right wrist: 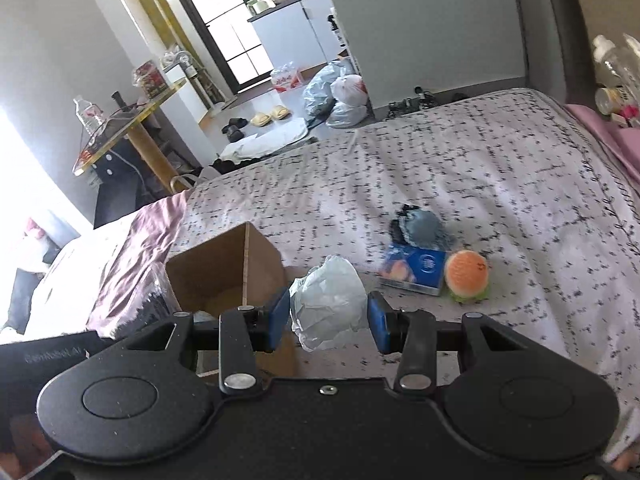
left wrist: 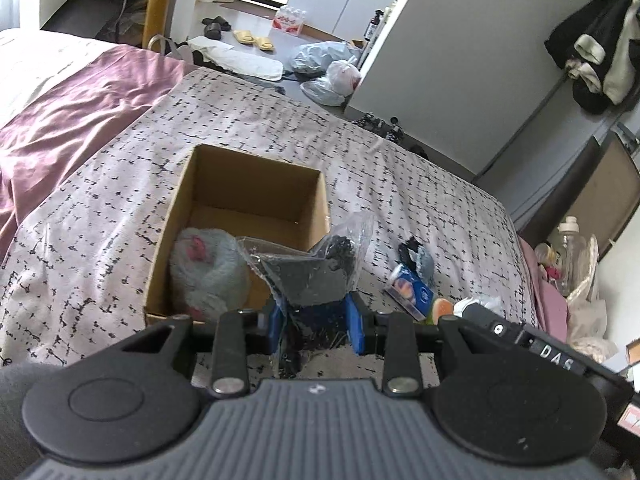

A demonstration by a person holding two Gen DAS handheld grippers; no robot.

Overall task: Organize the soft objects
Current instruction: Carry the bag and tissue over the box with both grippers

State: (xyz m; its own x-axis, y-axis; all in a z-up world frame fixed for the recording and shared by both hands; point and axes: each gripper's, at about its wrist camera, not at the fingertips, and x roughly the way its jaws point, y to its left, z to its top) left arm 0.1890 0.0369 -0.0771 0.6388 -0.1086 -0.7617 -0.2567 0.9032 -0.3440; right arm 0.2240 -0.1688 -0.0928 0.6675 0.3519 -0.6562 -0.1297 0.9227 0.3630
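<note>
1. Step in hand, as I judge it: carrying soft things to the cardboard box (left wrist: 248, 216) on the bed (left wrist: 400, 184); a grey plush (left wrist: 208, 268) already lies inside it
2. The left gripper (left wrist: 316, 320) has its fingers closed on a clear bag of dark material (left wrist: 320, 268), held at the box's near right corner
3. The right gripper (right wrist: 329, 320) has its fingers around a crumpled pale bag (right wrist: 328, 300), just right of the box
4. A blue packet (right wrist: 414, 270), burger plush (right wrist: 468, 276) and grey-black bundle (right wrist: 420, 226) remain on the bed
5. Next likely calls for moving the clear bag over the opening, then releasing
</note>
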